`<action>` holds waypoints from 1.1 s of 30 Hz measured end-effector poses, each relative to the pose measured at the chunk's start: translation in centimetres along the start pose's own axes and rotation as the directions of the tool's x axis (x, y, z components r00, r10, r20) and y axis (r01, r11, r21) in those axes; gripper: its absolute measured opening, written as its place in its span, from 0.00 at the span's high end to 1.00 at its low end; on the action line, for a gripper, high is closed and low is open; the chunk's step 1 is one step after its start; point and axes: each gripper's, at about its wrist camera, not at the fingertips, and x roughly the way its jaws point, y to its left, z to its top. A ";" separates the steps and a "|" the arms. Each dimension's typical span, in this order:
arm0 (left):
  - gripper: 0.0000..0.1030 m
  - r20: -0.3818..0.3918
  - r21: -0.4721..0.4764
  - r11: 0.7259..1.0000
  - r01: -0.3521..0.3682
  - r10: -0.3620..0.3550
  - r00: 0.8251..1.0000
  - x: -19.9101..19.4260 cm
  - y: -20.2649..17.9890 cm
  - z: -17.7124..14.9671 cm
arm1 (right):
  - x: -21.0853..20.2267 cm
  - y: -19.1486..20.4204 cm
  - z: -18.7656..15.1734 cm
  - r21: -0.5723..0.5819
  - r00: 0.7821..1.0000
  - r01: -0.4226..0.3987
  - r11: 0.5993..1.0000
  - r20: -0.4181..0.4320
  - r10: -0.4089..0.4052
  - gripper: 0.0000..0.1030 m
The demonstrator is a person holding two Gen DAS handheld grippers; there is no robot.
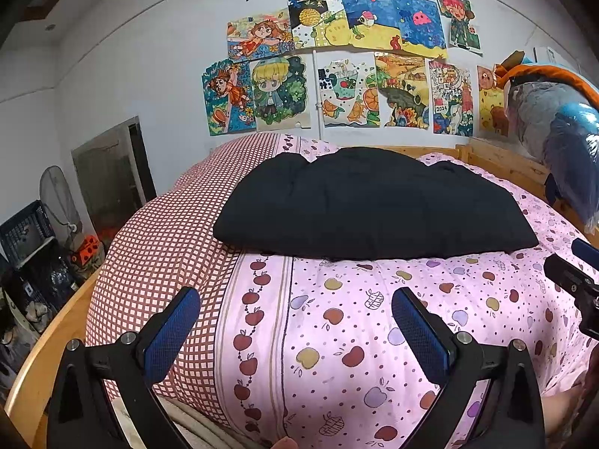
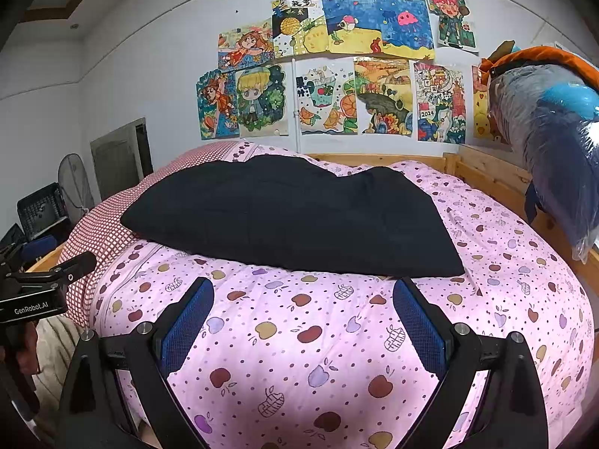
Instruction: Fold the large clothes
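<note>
1. Both tongs are spread wide apart with nothing between them. Left tongs [image 1: 295, 333] hang over the near part of the bed, above the seam where the checked fabric meets the apple print. Right tongs [image 2: 303, 327] hang over the apple print, a bit closer to the garment's near right corner.
2. Each rig shows up in the other's camera: the right one pokes in at the right edge of the left view, the left one at the left edge of the right view.
3. Black garment [image 1: 370, 205] is folded into a thick, puffy slab lying on the pink apple-print quilt [image 1: 374, 318], around the middle of the bed and toward the headboard end.
4. Its long axis runs across the bed, side to side. The near edge looks fairly straight, the far edge lumpy.
5. Nothing sits between the tongs and the garment, just bare quilt.
6. Around it: red-checked fabric [image 1: 157, 247] along the left edge of the bed, wooden bed frame [image 2: 483, 172] at the far right corner, a plastic-wrapped bundle [image 2: 550, 142] resting up on that rail, and kids' drawings [image 1: 337, 63] taped on the wall behind.
7. Left of the bed there's a fan [image 2: 75, 183] and a dark crate [image 1: 26, 228].
</note>
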 end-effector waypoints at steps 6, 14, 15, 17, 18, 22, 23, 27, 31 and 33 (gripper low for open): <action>0.00 -0.002 0.001 1.000 0.000 0.000 1.000 0.0 -0.1 0.0 | 0.0 0.0 -0.1 0.004 1.000 -0.001 1.000 -0.001 0.001 0.09; 0.00 -0.005 -0.004 1.000 -0.001 0.001 1.000 0.1 0.1 -0.1 | 0.0 0.0 -0.1 0.007 1.000 -0.001 1.000 -0.001 0.001 0.09; 0.00 -0.005 -0.004 1.000 -0.002 0.002 1.000 0.1 0.1 -0.1 | 0.0 0.0 -0.1 0.009 1.000 -0.002 1.000 -0.001 0.002 0.09; 0.00 -0.005 -0.004 1.000 -0.004 0.004 1.000 0.1 0.2 -0.1 | 0.0 0.0 -0.1 0.007 1.000 -0.001 1.000 0.000 0.001 0.09; 0.00 -0.005 -0.003 1.000 -0.004 0.004 1.000 0.1 0.2 0.0 | 0.0 0.0 -0.1 0.007 1.000 0.000 1.000 0.001 0.000 0.09; 0.00 -0.003 0.004 1.000 -0.015 0.015 1.000 0.0 0.1 0.0 | -0.1 0.1 -0.2 0.009 1.000 -0.001 1.000 0.005 0.001 0.09; 0.00 -0.003 0.006 1.000 -0.017 0.017 1.000 0.0 0.1 0.0 | 0.0 0.1 -0.2 0.009 1.000 -0.002 1.000 0.004 0.001 0.09; 0.00 -0.004 0.005 1.000 -0.020 0.020 1.000 -0.1 0.0 0.1 | -0.1 0.3 -0.3 0.013 1.000 -0.005 1.000 0.000 0.005 0.09; 0.00 -0.002 0.006 1.000 -0.020 0.020 1.000 -0.1 0.0 0.1 | -0.1 0.5 -0.3 0.016 1.000 -0.004 1.000 0.001 0.004 0.09; 0.00 -0.001 0.005 1.000 -0.020 0.020 1.000 -0.1 0.1 0.1 | -0.1 0.4 -0.3 0.016 1.000 -0.005 1.000 0.002 0.005 0.09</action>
